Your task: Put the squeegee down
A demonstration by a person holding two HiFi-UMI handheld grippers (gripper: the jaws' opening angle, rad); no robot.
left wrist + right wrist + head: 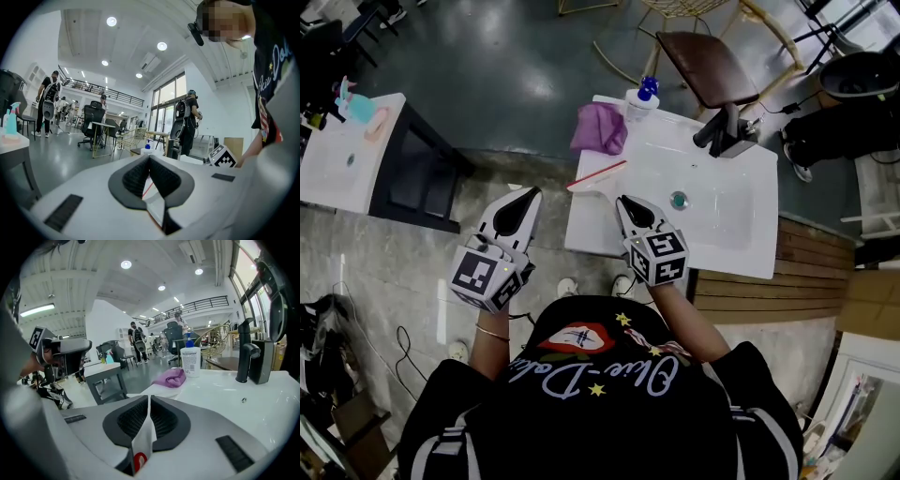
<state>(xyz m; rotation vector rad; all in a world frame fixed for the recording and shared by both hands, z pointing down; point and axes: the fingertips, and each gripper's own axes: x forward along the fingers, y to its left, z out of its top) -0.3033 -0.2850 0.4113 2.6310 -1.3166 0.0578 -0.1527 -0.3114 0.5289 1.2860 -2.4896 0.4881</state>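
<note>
- The white washbasin (741, 234) carries everything. The squeegee (598, 174) lies flat on its left rim, apart from both grippers.
- The left gripper (530, 192) hangs beside the basin, clenched on nothing. The right gripper (623, 200), over the front rim, is likewise closed and empty.
- A purple cloth (600, 128) sits just behind the squeegee.
- The squeegee looks thin, light and stiff, and it probably slides on the glaze. I'd pinch it mid-length.

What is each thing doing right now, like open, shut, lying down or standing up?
squeegee, lying on the left rim of the sink, in no claw
left claw, shut, empty
right claw, shut, empty
purple cloth, crumpled
pump bottle, upright
faucet, no water running
</note>
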